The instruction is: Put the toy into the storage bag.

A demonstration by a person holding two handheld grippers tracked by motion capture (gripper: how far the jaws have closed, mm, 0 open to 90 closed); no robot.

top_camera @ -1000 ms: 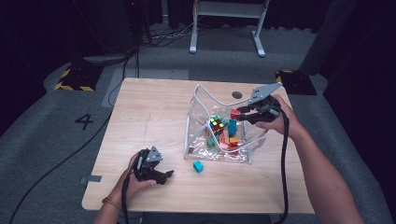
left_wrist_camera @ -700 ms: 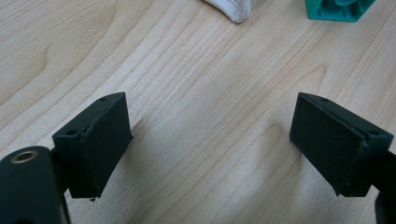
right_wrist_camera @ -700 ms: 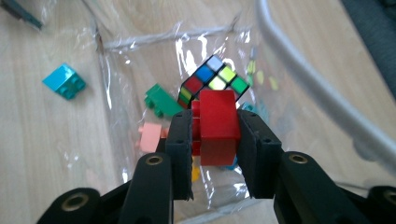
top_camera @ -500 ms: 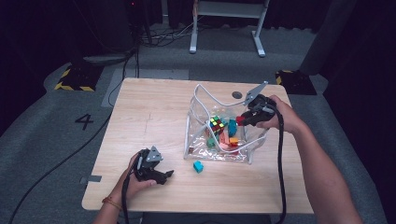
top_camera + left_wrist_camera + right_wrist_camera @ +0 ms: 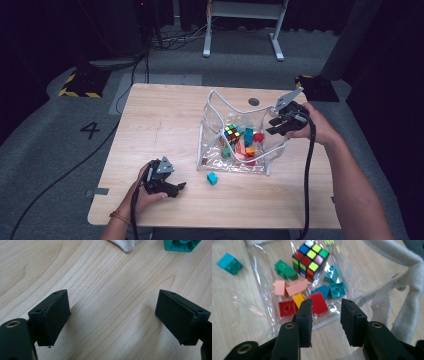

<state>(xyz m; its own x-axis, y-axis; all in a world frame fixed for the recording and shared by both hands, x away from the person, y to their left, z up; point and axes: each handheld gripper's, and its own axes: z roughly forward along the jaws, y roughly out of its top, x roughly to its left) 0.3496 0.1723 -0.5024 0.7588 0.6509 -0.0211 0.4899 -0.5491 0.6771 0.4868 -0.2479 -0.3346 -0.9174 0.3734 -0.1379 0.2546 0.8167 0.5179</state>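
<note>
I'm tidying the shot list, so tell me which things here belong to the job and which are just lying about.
Part of the job: clear bag, toy blocks and puzzle cube inside it, teal block on the table, right gripper.

Lying about: left gripper, floor cables, white stand.

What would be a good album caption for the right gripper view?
Right gripper, jaws open and empty, above a clear bag of toy bricks and a puzzle cube.
</note>
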